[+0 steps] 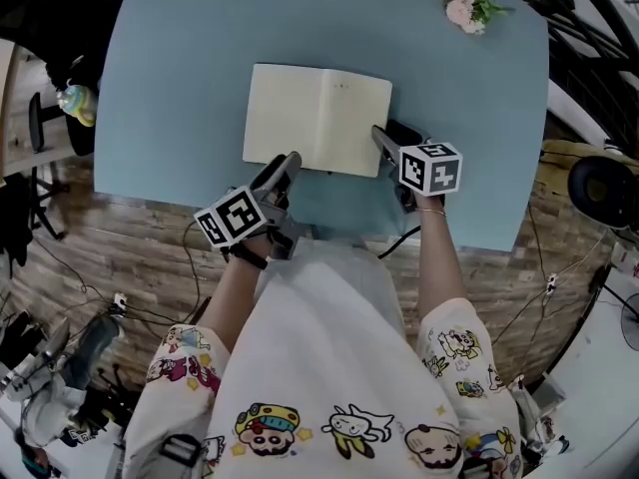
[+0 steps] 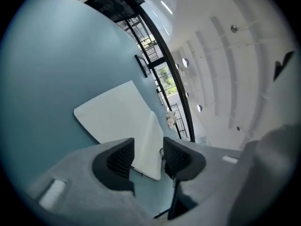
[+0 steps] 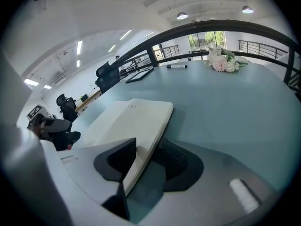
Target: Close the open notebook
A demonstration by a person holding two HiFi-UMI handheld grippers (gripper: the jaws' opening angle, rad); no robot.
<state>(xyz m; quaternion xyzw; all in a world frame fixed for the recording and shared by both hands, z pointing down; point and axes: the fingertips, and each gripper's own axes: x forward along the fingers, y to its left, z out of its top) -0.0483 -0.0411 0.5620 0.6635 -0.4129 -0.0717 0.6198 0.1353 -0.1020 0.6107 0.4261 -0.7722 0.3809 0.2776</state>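
Head view: blue table, with the notebook lying open and flat near its front edge, cream pages up. I judge it light, with fairly stiff covers but a limp page block that may fan or crease, and smooth paper that may slip. My right gripper is clamped on the right half's near edge, pages and cover together. That is a sound hold for folding across the spine. My left gripper stands jaws apart at the left half's near corner, gripping nothing. It could pin that side.
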